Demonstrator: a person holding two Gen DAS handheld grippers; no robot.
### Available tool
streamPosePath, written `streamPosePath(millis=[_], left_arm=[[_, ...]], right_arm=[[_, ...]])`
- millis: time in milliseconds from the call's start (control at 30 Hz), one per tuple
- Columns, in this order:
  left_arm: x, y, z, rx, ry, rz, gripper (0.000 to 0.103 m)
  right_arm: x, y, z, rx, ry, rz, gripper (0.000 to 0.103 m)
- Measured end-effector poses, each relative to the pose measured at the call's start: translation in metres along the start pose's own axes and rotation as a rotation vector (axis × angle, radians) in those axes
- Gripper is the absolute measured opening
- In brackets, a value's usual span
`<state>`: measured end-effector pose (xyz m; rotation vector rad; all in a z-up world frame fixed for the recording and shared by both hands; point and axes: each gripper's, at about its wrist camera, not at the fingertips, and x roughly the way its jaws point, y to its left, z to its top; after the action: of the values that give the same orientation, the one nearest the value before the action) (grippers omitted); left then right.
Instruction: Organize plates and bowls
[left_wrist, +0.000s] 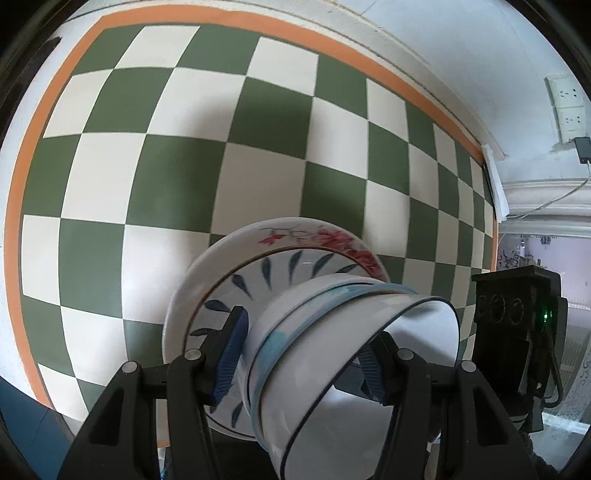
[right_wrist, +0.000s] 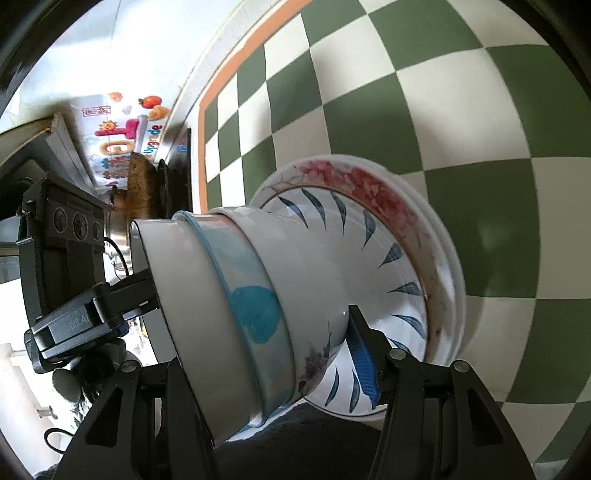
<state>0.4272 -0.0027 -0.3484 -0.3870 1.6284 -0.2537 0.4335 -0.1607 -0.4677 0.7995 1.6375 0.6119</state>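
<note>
Left gripper (left_wrist: 301, 360): jaws about half apart and clamped across the stack – one blue pad under the leaf-pattern plate (left_wrist: 236, 291), the other inside the top white bowl (left_wrist: 369, 350), so bowls and plate sit pinched between them. Right gripper (right_wrist: 258, 354) does the same from the opposite side; one blue pad shows against the leaf plate's face, the other finger is hidden behind the bowls, so I read it as gripping the stack w/ jaws roughly half apart.

The stack – floral plate (left_wrist: 321, 238) at the bottom, leaf plate on it, then three nested bowls incl. the blue-banded bowl (right_wrist: 243, 291) – looks to be held in the air above the green-and-white checked tablecloth (left_wrist: 184, 147), not resting on it as far as I can tell.

Risks, as I judge them: glazed ceramic is slick and the pile is tall, so any tilt could slide the bowls off the plates. The floral plate lies outside the pads' grip on the left side; if nothing else supports it, it may drop. Two hands drifting out of sync could twist the stack and break the pinch. Rim contact is narrow, so a jolt on set-down could chip something.
</note>
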Motion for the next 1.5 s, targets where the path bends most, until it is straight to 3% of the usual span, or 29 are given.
streamPosePath(millis=[533, 867, 1067, 1233, 1400, 1500], left_arm=[[0.010, 0.009, 0.002, 0.003, 0.014, 0.001, 0.054], [0.000, 0.006, -0.006, 0.034, -0.009, 0.010, 0.054], [-0.018, 0.001, -0.014, 0.071, -0.078, 0.072, 0.054], [-0.038, -0.007, -0.029, 0.118, -0.151, 0.160, 0.054], [-0.054, -0.012, -0.048, 0.153, -0.197, 0.186, 0.054], [-0.065, -0.016, -0.059, 0.177, -0.226, 0.188, 0.058]], right_arm=[[0.014, -0.001, 0.004, 0.017, 0.028, -0.030, 0.057], [0.007, 0.008, 0.000, 0.009, 0.017, -0.132, 0.060], [-0.012, 0.022, -0.008, -0.038, -0.034, -0.198, 0.060], [-0.037, 0.051, -0.024, -0.123, -0.120, -0.306, 0.060], [-0.059, 0.079, -0.049, -0.182, -0.197, -0.395, 0.060], [-0.071, 0.093, -0.067, -0.199, -0.244, -0.446, 0.066]])
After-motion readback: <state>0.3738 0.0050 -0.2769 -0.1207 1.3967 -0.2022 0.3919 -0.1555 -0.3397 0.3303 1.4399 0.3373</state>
